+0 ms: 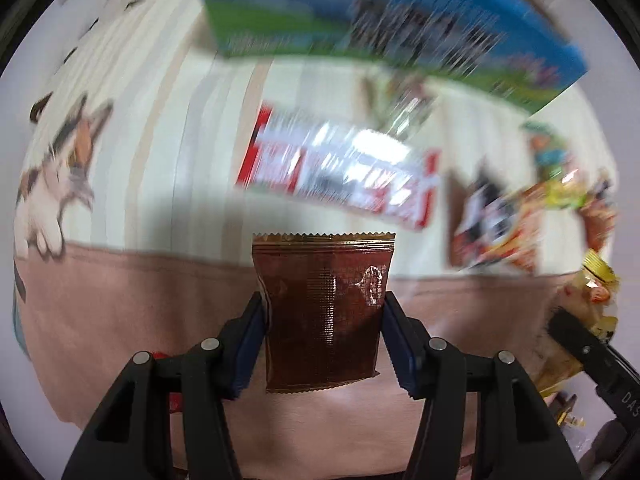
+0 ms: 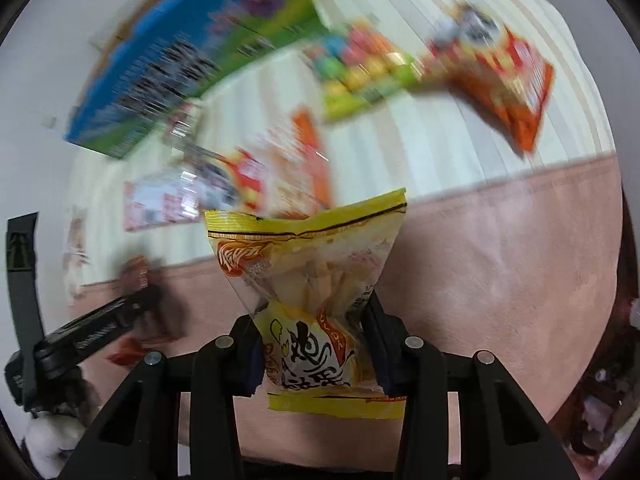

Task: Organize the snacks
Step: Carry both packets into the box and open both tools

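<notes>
Through the left wrist camera we see the left gripper (image 1: pixel 324 320) pinching a dark brown foil snack packet (image 1: pixel 324 312) between its two blue-padded fingers (image 1: pixel 250 340). The jaws stand partly open, just wide enough to clamp the packet's two side edges, and its crimped top reaches past the fingertips. Beyond the fingers lies a pink cloth (image 1: pixel 120 300) that gives way to a cream striped cloth (image 1: pixel 168 128) (both smeared by motion blur). Farther out are a red and white wrapper (image 1: pixel 340 168) and a blue and green box (image 1: pixel 380 20).

Through the right wrist camera we see the right gripper (image 2: pixel 314 340) squeezed tight around the waist of a yellow snack bag (image 2: pixel 312 264). The bag bunches where the pads press, its see-through upper half fanning out past the fingertips and its printed lower end hanging behind them. Ahead of these fingers, on the striped cloth, sit an orange snack bag (image 2: pixel 508 80) and a green packet (image 2: pixel 360 76) printed with coloured dots, both blurred.
</notes>
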Motion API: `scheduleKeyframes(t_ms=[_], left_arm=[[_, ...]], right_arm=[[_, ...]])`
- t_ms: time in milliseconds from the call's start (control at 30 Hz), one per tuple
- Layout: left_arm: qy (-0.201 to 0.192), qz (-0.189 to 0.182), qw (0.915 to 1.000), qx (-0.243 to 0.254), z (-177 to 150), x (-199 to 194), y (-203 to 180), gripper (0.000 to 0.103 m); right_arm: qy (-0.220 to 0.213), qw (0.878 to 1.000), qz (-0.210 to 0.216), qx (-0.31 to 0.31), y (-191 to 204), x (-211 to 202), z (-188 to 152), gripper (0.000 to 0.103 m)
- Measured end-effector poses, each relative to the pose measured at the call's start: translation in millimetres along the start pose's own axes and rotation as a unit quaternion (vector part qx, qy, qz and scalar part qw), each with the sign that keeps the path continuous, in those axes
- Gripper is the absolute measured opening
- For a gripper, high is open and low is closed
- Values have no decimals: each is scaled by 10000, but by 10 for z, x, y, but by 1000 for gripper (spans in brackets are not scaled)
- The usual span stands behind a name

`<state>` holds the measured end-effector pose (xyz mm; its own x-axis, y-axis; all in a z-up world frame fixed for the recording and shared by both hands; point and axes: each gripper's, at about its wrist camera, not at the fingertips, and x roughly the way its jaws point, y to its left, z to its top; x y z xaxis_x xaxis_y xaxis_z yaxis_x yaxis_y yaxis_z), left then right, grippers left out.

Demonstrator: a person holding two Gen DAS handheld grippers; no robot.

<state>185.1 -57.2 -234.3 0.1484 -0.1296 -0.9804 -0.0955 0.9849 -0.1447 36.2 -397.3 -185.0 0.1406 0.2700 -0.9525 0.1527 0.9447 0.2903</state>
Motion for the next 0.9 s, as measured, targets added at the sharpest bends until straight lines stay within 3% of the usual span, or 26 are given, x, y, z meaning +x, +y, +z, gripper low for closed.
scheduleKeyframes(t_ms=[167, 267, 467, 600, 733, 900], left_arm=[[-549, -537, 9970, 82, 393, -708, -147, 53], [-779, -736, 9942, 128, 968, -993, 34, 53], [-1210, -568, 9908, 228, 2017, -1293, -29, 53], [-1122, -488, 9923, 202, 2481, -1190, -51, 53], [-767, -479, 9958, 156, 2886, -909, -26, 54], [-290, -470, 9984, 129, 3122, -521, -26, 54]], right_arm=[[-307, 9975, 615, -146, 437, -364, 340, 45], [-525, 9948, 828, -293, 813, -514, 675, 44], [-1016, 9903, 741, -592, 1310, -773, 1479, 45], [-1131, 9899, 600, -605, 1462, -820, 2002, 44], [-997, 9926, 387, -580, 1539, -711, 2474, 44], [-698, 9961, 106, -535, 1505, -467, 2853, 45]])
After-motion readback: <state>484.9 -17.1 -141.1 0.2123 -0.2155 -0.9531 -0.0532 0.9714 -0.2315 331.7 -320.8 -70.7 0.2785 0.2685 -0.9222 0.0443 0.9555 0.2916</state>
